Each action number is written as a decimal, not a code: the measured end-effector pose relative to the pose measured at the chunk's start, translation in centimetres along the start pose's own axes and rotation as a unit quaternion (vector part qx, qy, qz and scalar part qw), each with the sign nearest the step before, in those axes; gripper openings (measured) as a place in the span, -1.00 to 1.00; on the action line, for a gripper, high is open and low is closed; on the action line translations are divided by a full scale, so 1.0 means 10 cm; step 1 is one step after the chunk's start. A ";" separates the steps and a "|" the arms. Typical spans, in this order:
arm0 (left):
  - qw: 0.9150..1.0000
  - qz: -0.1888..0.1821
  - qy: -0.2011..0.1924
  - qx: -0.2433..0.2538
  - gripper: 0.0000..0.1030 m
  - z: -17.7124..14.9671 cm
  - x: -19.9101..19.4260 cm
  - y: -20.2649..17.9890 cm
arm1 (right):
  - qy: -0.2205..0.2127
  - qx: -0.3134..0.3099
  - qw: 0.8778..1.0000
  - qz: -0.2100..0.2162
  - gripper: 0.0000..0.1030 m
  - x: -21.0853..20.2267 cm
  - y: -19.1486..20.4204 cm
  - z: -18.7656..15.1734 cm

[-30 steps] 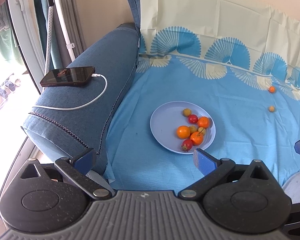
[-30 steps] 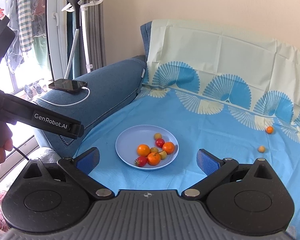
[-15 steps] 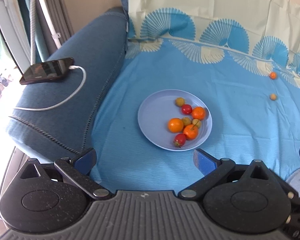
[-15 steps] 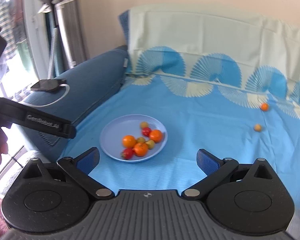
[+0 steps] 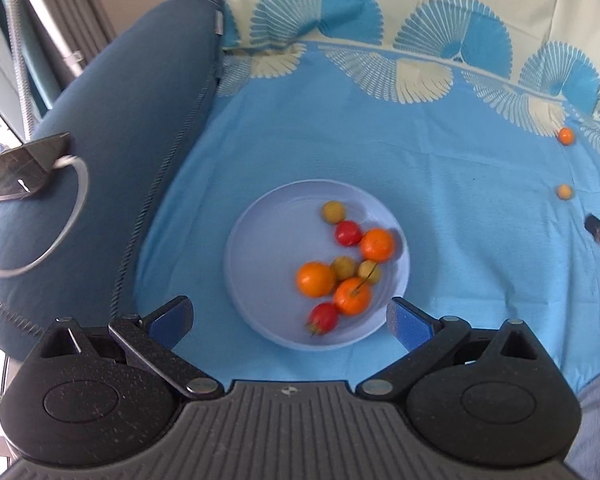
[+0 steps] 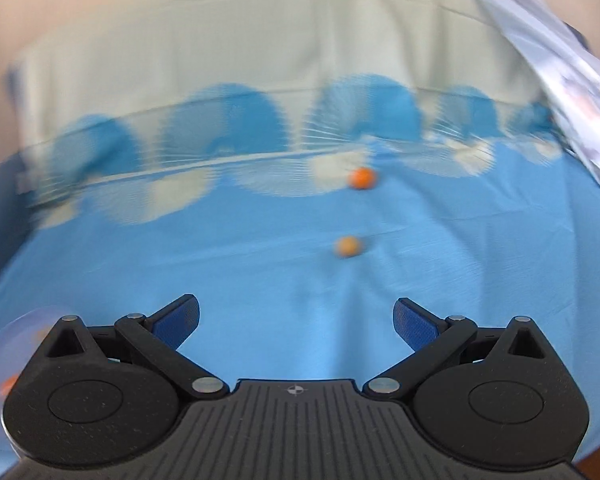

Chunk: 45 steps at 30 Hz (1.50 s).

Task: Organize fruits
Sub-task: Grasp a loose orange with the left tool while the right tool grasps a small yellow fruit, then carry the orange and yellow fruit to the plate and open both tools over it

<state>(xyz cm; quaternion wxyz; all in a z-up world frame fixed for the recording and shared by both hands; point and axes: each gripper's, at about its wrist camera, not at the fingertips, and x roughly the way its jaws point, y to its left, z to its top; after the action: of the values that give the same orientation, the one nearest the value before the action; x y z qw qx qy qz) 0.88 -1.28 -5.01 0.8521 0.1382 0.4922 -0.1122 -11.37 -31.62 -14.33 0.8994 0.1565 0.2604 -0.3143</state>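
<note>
The landmark is the pale blue plate (image 5: 252, 240), which lies on a blue sheet (image 5: 440, 168) spread over the seat of a sofa. On the plate sits a cluster of small fruits: three orange ones, two red ones and three yellow-green ones, most of them touching one another toward the side of the plate away from the sofa arm. One yellow-green fruit (image 5: 333, 211) lies at the far edge of the cluster, just beside a red one (image 5: 348, 233).

The left gripper (image 5: 290, 320) hovers over the near rim of the plate, its jaws spread wide and holding nothing.

Two loose fruits lie on the sheet well apart from the plate, on the side away from the sofa arm: an orange fruit (image 6: 362, 178) farther back, near the fan-patterned band of the sheet, and a yellowish fruit (image 6: 348, 246) nearer. The right gripper (image 6: 296, 320) faces these two, jaws released and empty, with both fruits ahead of it and apart from its fingers. This view is blurred; the plate shows only as a smear at its lower left edge.

Beyond the plate on the other side, a phone (image 5: 20, 170) with a white cable (image 5: 66, 232) rests on the dark blue sofa arm (image 5: 120, 120).
</note>
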 end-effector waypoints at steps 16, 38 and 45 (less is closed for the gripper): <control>0.996 -0.016 -0.028 0.083 0.99 1.27 0.96 -1.77 | -0.001 -0.031 0.999 -0.041 -0.44 1.72 -0.24 0.12; 0.949 -0.161 -0.064 0.261 -0.28 2.38 2.17 -5.07 | -0.031 0.192 0.956 -0.221 -0.43 1.65 -1.86 0.25; 0.960 -0.136 -0.070 0.235 -0.28 1.97 1.46 -4.18 | -0.075 0.169 0.959 -0.217 -0.43 1.48 -1.68 0.26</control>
<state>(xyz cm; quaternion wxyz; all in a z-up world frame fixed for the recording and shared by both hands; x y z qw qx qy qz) 10.30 -48.01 -13.49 0.8046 0.2577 0.4054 -0.3489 -11.45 -52.61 -22.54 0.7873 0.2215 0.1628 -0.5519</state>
